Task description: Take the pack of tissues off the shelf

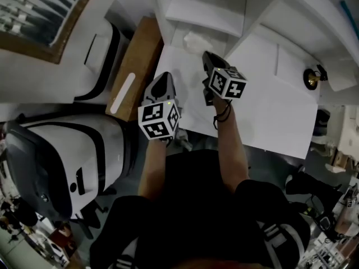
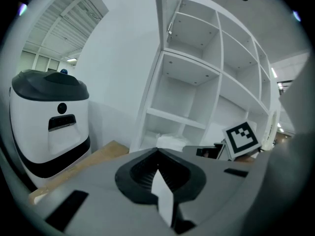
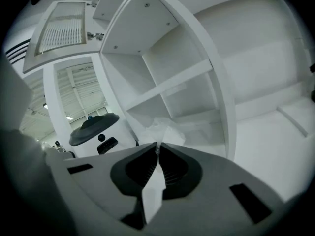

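Observation:
The pack of tissues (image 1: 196, 41), white in crinkly clear wrap, lies in a bottom compartment of the white shelf (image 1: 255, 15). In the right gripper view the pack (image 3: 165, 129) shows just beyond my right gripper (image 3: 157, 145), whose jaws are shut with nothing between them. From the head view my right gripper (image 1: 208, 58) hovers over the white table (image 1: 269, 111), just short of the pack. My left gripper (image 1: 162, 82) is nearer me and to the left, shut and empty. The left gripper view shows its tips (image 2: 157, 152), the pack (image 2: 170, 141) and the right gripper's marker cube (image 2: 241, 139).
A wooden board (image 1: 134, 66) lies left of the table. Two white-and-black machines (image 1: 67, 161) (image 1: 104, 55) stand further left. A small brass object (image 1: 311, 78) sits at the table's right by the shelf. The other shelf compartments look bare.

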`<state>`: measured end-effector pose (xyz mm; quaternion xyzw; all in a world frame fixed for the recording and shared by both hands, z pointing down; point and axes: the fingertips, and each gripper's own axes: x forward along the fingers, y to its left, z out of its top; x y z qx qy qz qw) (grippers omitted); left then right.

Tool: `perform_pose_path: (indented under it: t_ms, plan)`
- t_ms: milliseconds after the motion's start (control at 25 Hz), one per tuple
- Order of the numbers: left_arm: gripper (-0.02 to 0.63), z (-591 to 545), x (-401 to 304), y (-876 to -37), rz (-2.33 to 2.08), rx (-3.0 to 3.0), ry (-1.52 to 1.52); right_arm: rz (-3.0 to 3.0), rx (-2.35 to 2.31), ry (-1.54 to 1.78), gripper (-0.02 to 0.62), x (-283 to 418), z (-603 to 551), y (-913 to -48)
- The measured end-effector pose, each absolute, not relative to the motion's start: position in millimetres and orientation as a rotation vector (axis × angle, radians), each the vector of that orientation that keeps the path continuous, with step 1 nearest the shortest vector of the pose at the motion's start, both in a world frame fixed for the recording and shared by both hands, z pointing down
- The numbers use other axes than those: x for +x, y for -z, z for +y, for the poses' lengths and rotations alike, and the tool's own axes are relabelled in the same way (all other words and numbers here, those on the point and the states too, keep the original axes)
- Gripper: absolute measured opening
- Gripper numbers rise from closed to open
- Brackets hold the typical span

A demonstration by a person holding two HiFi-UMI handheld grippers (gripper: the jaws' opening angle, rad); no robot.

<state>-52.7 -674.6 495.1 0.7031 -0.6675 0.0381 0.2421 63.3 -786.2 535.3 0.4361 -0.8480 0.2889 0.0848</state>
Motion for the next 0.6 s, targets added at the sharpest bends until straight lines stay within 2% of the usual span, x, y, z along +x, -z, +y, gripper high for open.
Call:
perform_pose_path:
  t_ms: [280,600]
  plan:
    - [0.009,-668,-38,-468,-1.786,2.036,-0.065,-2.65,1.267,-0.775,0.028,72,-758,-468]
    - [0.009,-644,-53,-408,-1.838,2.139,-0.01,-2.784,1.3,-0.46,0.028,78,-717,-378]
